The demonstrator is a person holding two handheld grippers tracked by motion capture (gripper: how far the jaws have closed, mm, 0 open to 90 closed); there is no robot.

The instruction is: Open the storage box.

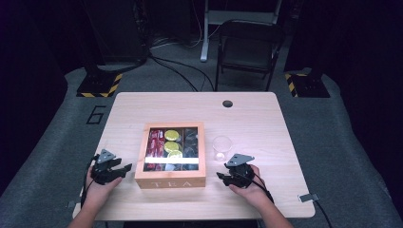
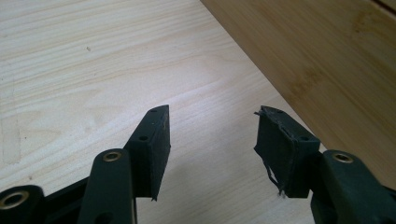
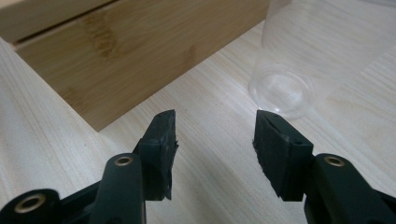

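At the wooden bench (image 1: 256, 118), we are resting a hand-held gripper on either side of the wooden tea box (image 1: 171, 179), which is sitting closed near the front edge with packets showing through its glass lid. Our left hand-held gripper (image 1: 124, 169) is lying just beside the box's left wall, jaws apart and grasping nothing. Our right hand-held gripper (image 1: 220, 176) is pointing at the box's right corner, likewise released, with the clear plastic cup (image 1: 222, 147) standing upright just beyond it.

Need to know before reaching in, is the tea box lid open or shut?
Shut: the tea box lid lies flat, its window reflecting a light strip.
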